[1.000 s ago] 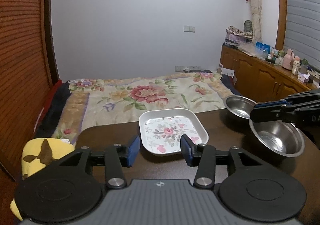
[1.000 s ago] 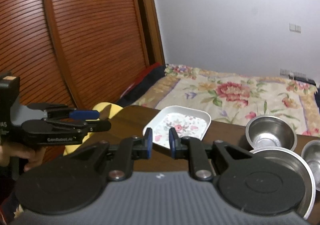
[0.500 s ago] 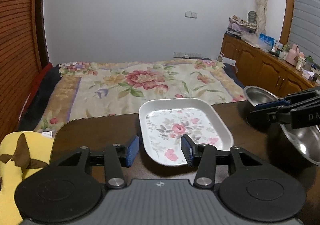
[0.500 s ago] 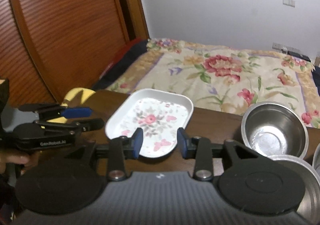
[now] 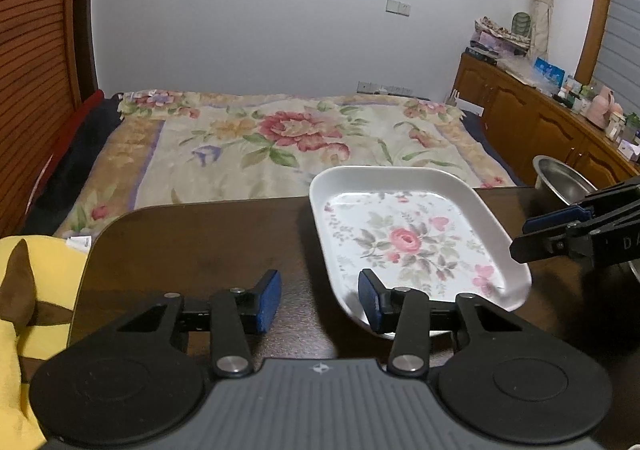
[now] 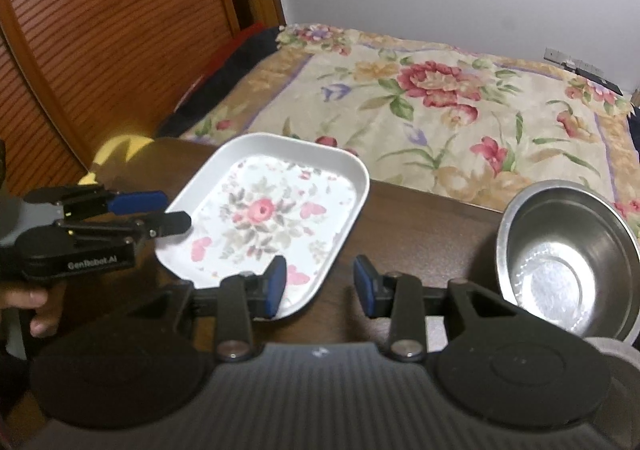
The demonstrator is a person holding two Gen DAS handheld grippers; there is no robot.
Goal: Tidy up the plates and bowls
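Left gripper [image 5: 319, 300]: level, my fingers apart at the plate [image 5: 412, 240] corner.
Right gripper [image 6: 320, 286]: level, fingers apart, plate's opposite corner.
Bowl [image 6: 568, 258]: right of plate, partly hidden.

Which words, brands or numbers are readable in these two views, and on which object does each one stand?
"GenRobot.AI": white letters on the side of the left gripper, right wrist view.
"DA": only these letters show on the right gripper in the left wrist view; the frame edge cuts off the rest.
Boxes on the wooden cabinet: print too small to read.
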